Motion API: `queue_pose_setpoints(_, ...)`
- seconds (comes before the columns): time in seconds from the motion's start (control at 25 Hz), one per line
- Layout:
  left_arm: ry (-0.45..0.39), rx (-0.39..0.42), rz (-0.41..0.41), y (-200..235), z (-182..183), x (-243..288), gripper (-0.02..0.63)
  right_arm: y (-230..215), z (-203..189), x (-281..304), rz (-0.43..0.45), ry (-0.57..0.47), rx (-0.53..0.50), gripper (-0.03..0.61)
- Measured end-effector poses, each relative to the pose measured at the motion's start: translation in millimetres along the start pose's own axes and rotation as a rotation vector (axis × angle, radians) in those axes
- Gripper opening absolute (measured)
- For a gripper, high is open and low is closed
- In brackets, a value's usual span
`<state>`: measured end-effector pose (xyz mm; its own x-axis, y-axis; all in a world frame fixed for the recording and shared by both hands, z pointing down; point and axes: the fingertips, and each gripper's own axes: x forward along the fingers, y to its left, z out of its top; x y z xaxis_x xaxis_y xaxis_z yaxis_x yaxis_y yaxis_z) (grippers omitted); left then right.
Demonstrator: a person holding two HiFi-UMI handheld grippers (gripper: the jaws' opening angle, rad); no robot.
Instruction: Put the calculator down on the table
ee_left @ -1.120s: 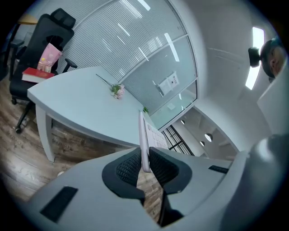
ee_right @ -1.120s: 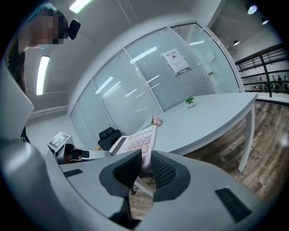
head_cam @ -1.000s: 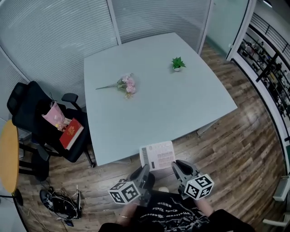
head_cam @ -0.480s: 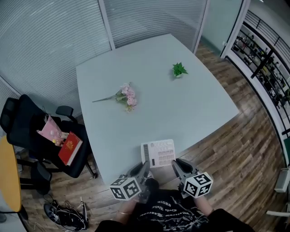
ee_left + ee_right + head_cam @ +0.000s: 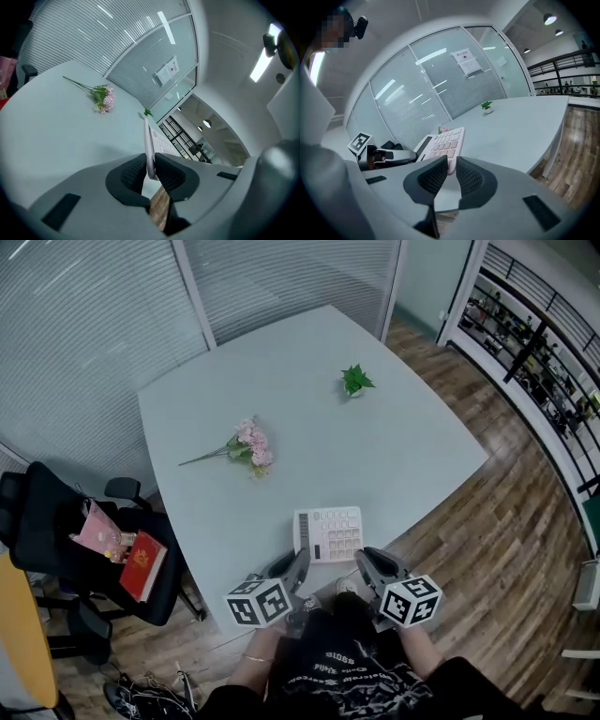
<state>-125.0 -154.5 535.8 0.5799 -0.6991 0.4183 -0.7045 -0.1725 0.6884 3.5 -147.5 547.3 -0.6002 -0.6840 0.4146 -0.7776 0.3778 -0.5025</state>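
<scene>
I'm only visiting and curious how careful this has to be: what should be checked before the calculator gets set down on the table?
1. Left gripper fingers clamped on the calculator: ok.
2. Right gripper fingers clamped on its near corner: ok.
3. Calculator over the table, not the floor: ok, but right at the near edge.
4. Landing spot free: ok; the flowers and plant sit far off.
5. Calculator touching the table: cannot tell.
</scene>
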Motion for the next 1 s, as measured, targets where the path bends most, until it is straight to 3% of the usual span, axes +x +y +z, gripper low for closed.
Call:
queue_pose_setpoints(0.64,0.047,0.004,0.036,8,53,97,0.067,-73,57,62,-0.052,0.061,-0.01,0.066)
queue_pose_setpoints(1.0,0.101,-0.026,0.058,13,59,152,0.067,-118,70,89,-0.054,0.112,0.046,0.064)
